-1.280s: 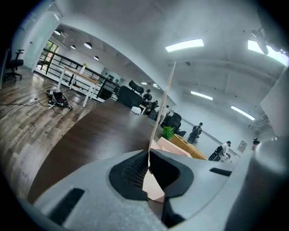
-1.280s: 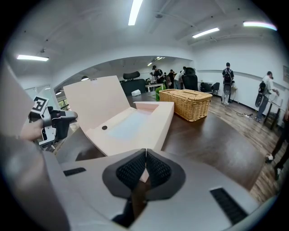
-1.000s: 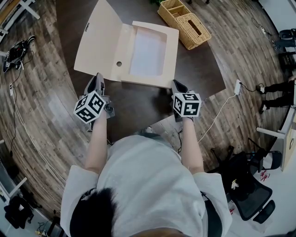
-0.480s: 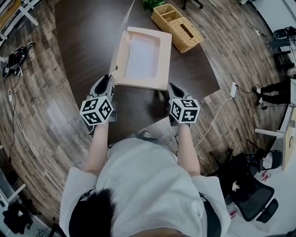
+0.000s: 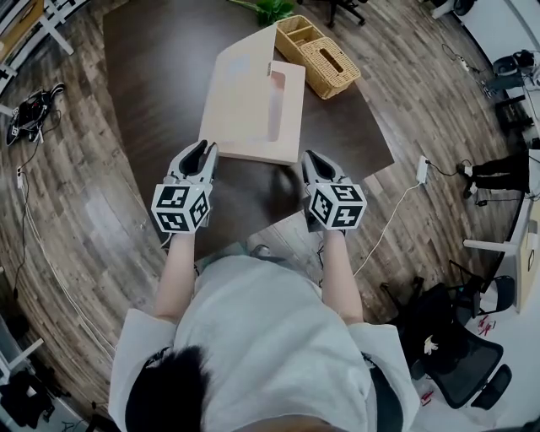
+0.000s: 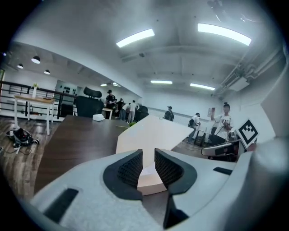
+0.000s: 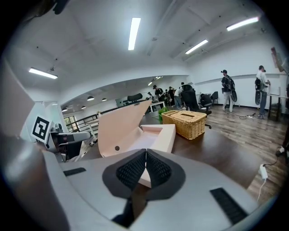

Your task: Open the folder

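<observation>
The beige folder box [image 5: 287, 110] lies on the dark table [image 5: 160, 76]. Its lid [image 5: 245, 93] leans over the tray, partly down, and hides most of the inside. My left gripper [image 5: 201, 153] hovers just short of the folder's near left corner. Its jaws are opening with nothing between them; the folder [image 6: 151, 133] shows beyond the gap of the left gripper [image 6: 146, 163]. My right gripper [image 5: 315, 160] hangs off the near right corner, shut and empty. In the right gripper view the right gripper [image 7: 145, 157] points at the folder [image 7: 122, 128], whose lid stands half raised.
A wicker basket [image 5: 325, 52] stands at the table's far right, close to the folder, also the wicker basket [image 7: 186, 122]. A green plant [image 5: 270, 8] sits behind it. Cables and a power strip [image 5: 422, 169] lie on the wood floor. People stand far off in the room.
The lid, flat open to the left a second ago, swung upright and now leans over the tray. The left jaws have opened. Both grippers lifted and drew back from the folder's near edge.
</observation>
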